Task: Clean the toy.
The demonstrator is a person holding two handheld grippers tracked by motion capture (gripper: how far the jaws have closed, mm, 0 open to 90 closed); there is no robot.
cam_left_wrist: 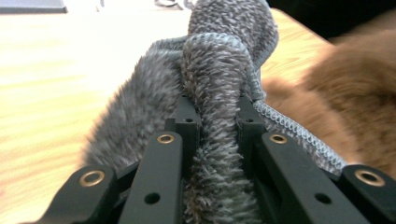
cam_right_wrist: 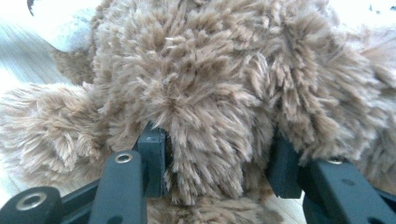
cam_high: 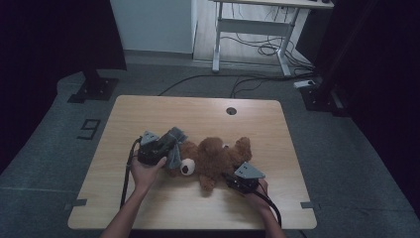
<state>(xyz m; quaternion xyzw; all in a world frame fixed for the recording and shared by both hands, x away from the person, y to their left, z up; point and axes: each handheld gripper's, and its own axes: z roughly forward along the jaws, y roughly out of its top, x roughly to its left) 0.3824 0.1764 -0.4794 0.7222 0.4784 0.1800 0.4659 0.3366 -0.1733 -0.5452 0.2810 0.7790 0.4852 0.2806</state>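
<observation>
Brown teddy bear point(cam_high: 218, 158) lying on its back mid-table point(cam_high: 198, 111), long axis running left to right across the high view, head toward the left gripper point(cam_high: 166, 148), legs toward the far right. Left gripper clamped tight on a grey fuzzy knit garment point(cam_left_wrist: 219, 93), held just beside the bear's head, so nearest to the head end. Right gripper point(cam_high: 233, 179) pinching a thick tuft of the bear's fur low on the body, pinning it down. Probably the garment going over the head next, rightward along that axis. Left gripper view giving the stitched hem of the garment; right gripper view giving the black fingers point(cam_right_wrist: 152, 154) sunk into fur; high view giving the overall layout
</observation>
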